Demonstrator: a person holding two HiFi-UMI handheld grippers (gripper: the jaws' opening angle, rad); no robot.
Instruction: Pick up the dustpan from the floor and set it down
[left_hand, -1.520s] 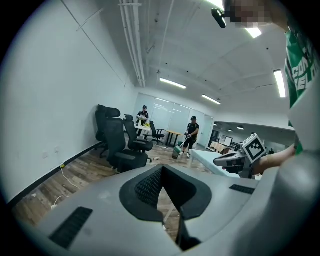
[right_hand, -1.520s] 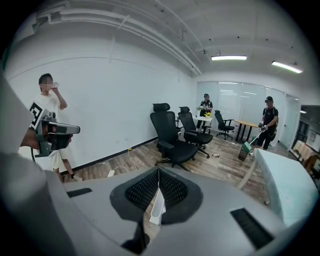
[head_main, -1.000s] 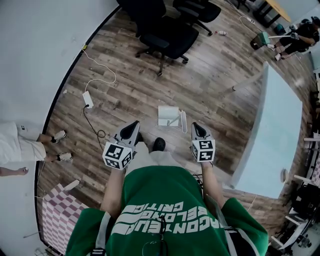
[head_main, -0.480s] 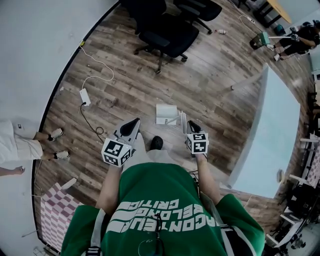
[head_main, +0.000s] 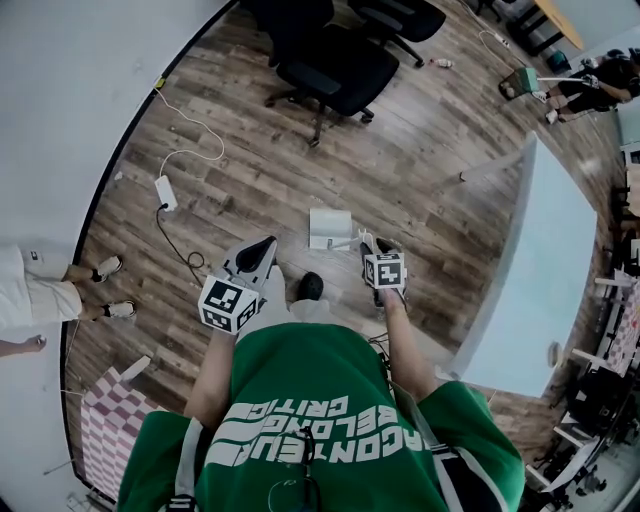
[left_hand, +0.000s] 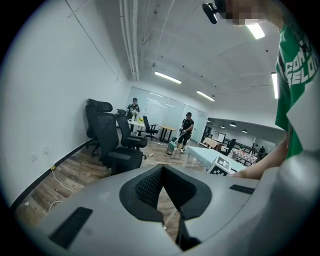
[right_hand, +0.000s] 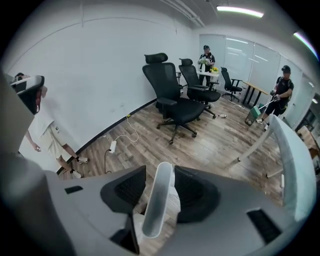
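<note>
The white dustpan (head_main: 330, 228) lies flat on the wood floor just ahead of my feet, its long handle (head_main: 364, 243) along its right side. My right gripper (head_main: 372, 245) is down at that handle. In the right gripper view the white handle (right_hand: 158, 205) runs up between the two dark pads of my right gripper (right_hand: 160, 170). Those jaws have just been opening, and a gap shows beside the left pad, so they do not press on it. My left gripper (head_main: 266, 245) hovers left of the pan, and in its own view my left gripper (left_hand: 162, 167) has its tips together with nothing in them.
Black office chairs (head_main: 335, 65) stand further ahead. A power strip with its white cable (head_main: 163, 190) lies near the left wall, where a person's shoes (head_main: 112, 268) show. A pale table (head_main: 545, 270) is at the right. Another person with a broom (head_main: 585, 80) is far right.
My right gripper has gone down toward the floor and now straddles the dustpan's handle, its jaws wider than before. The left gripper has drifted slightly. The dustpan has not moved.
</note>
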